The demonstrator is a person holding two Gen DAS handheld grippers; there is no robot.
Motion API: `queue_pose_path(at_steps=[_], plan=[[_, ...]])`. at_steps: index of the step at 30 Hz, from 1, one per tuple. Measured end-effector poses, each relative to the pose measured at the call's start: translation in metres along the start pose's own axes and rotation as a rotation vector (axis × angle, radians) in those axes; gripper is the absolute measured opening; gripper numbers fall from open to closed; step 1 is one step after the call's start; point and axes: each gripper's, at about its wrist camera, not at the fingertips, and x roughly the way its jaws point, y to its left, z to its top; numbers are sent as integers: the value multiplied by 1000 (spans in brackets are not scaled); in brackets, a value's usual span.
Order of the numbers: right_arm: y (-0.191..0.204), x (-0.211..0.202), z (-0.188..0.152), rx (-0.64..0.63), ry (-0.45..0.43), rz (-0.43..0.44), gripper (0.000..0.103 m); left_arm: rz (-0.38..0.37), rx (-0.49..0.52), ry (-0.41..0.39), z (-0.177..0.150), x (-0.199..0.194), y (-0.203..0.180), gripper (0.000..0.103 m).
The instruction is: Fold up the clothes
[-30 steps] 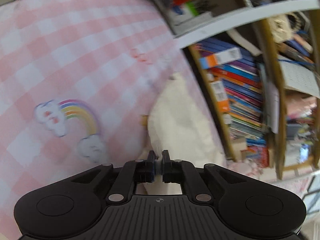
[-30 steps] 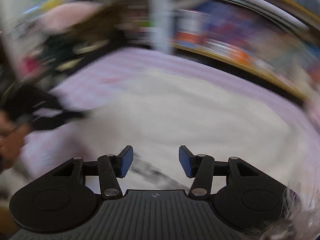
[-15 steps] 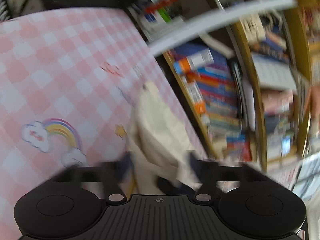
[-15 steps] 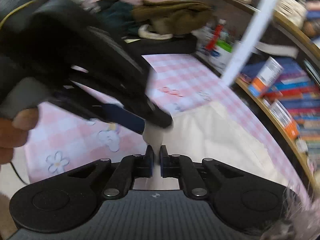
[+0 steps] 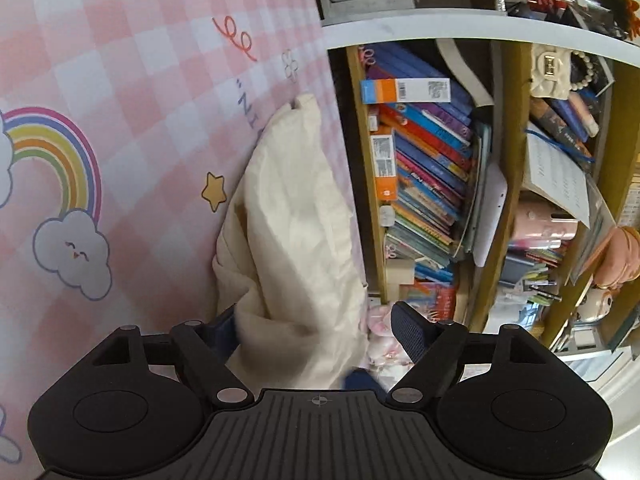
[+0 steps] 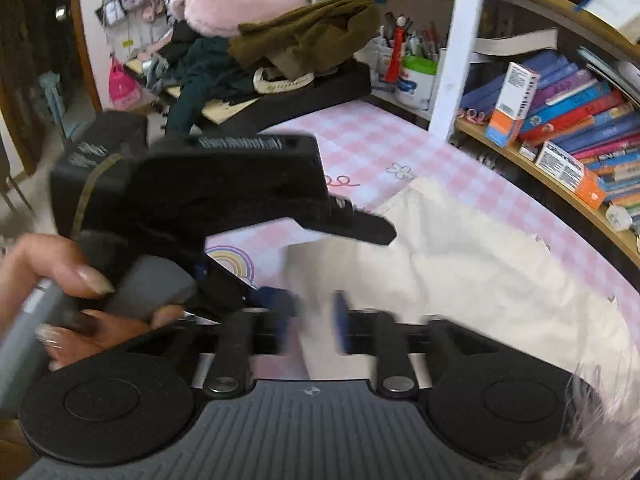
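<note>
Both my grippers parted since half-second ago: left [image 5: 320,332] wide, right [image 6: 312,320] narrower, cloth [image 6: 460,264] between fingers. Fold released, likely; next needs fresh edge grasp.

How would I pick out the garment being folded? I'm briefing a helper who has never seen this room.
Find the pink checked tablecloth beside the crowded bookshelf. Along its shelf-side edge lies the cream garment, with the left gripper open around its near end. It is the only plain, pale cloth there; the olive garment lies on the pile beyond the table.

both tools [image 5: 320,330] [image 6: 310,320] (earlier clamped) now apart
</note>
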Motion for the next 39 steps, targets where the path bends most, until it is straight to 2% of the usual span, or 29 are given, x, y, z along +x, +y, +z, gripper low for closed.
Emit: queue_pose_path(at_steps=[5,6,7,8,9,11,13,18,22,28,34,39], plan=[[-22,-19,-2,71,-33,-28,42,46,-8,-9,2,-1,6,78],[-28,-24,-2,91,-37,-32,46,57,-8,-12,2,-1,7,77],[-35,-28,-3,113,-41,-34,51,68,-9,-14,3,-2,8,72],[-42,-31,-3,133,-43,-37,56,79,-9,-16,3,-2,10,58],[-49,-35,-3,152,-45,-42,57,90,-10,-19,3,-3,11,52],[-62,-36,-1,178,-41,-77,59,121,-8,-18,4,-3,13,31],[-76,-32,6,219,-28,-131,63,131,33,-17,4,-4,7,20],[-111,-10,31,403,21,-195,72,156,136,-15,2,-6,-7,15],[-126,20,61,494,83,-172,74,138,299,-7,-8,-7,-33,15],[-133,69,107,530,194,-102,75,174,522,-3,-28,-1,-62,14],[-110,119,138,378,352,-107,76,167,595,-6,-38,-1,-67,14],[-88,146,146,275,410,-134,76,167,665,-1,-50,3,-77,14]])
